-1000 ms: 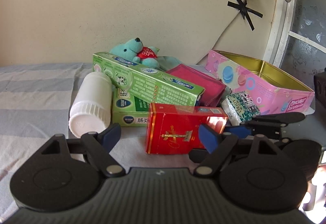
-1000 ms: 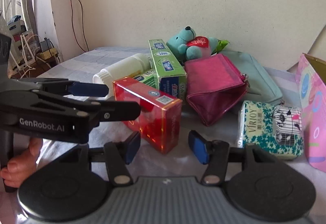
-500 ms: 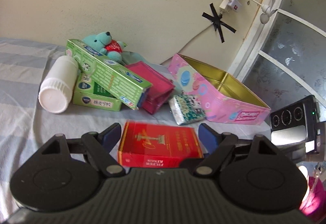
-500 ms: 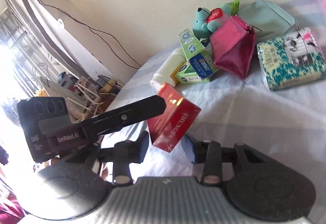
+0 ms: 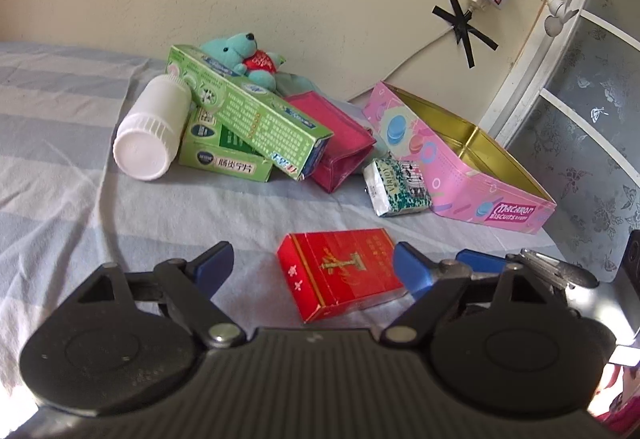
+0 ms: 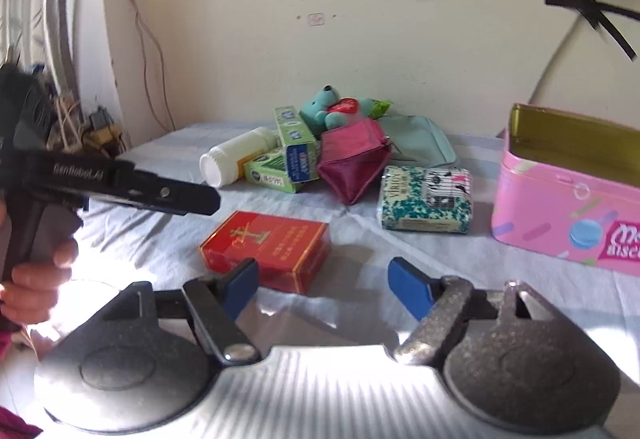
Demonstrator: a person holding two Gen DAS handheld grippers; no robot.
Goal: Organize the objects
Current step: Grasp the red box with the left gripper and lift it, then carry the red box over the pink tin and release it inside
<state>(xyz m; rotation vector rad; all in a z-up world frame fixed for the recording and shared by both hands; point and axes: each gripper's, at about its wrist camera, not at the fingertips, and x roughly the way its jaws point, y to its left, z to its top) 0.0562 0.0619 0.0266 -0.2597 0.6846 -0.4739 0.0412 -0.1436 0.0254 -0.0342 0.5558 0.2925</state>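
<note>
The red carton lies flat on the striped bed sheet, clear of the pile, after the right gripper let it go: half a second earlier the carton was up off the sheet between that gripper's blue pads, and its jaws have just been opening, with nothing between them now. The left gripper hangs over the carton with its jaws wide, one pad just beside the carton's right edge; whether that pad touches the carton cannot be told from this angle. A hand holds the left tool at the edge of the right wrist view.

Behind the carton the rest of the clutter waits: a white bottle on its side, two green boxes stacked askew, a magenta pouch, a teal plush bear and a patterned tissue pack just beside the open pink biscuit tin, which looks empty. The release appears to single out the carton for a fresh grasp, likely on its way to the tin; no item has yet gone in.
</note>
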